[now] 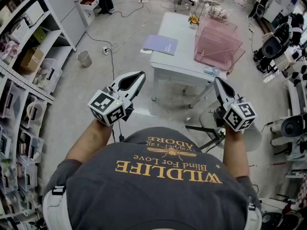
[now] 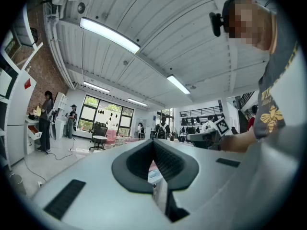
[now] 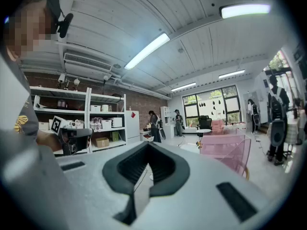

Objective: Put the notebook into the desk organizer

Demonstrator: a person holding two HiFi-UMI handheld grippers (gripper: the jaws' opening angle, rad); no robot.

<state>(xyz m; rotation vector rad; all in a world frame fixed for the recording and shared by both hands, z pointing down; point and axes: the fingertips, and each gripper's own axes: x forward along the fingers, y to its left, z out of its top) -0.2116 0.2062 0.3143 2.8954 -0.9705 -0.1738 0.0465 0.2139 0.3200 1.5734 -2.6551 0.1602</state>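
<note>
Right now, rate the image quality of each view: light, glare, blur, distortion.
Head view: even light, sharp, fisheye bows the shelves. Left gripper view: dark vignette, curved ceiling, bright lamps, left claw slightly soft. Right gripper view: same vignette, strip light glares, organizer in focus.

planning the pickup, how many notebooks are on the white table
1. The lilac notebook lies flat at the left edge of the white table, beside the pink desk organizer. No other shows, though the organizer could hide one.
</note>
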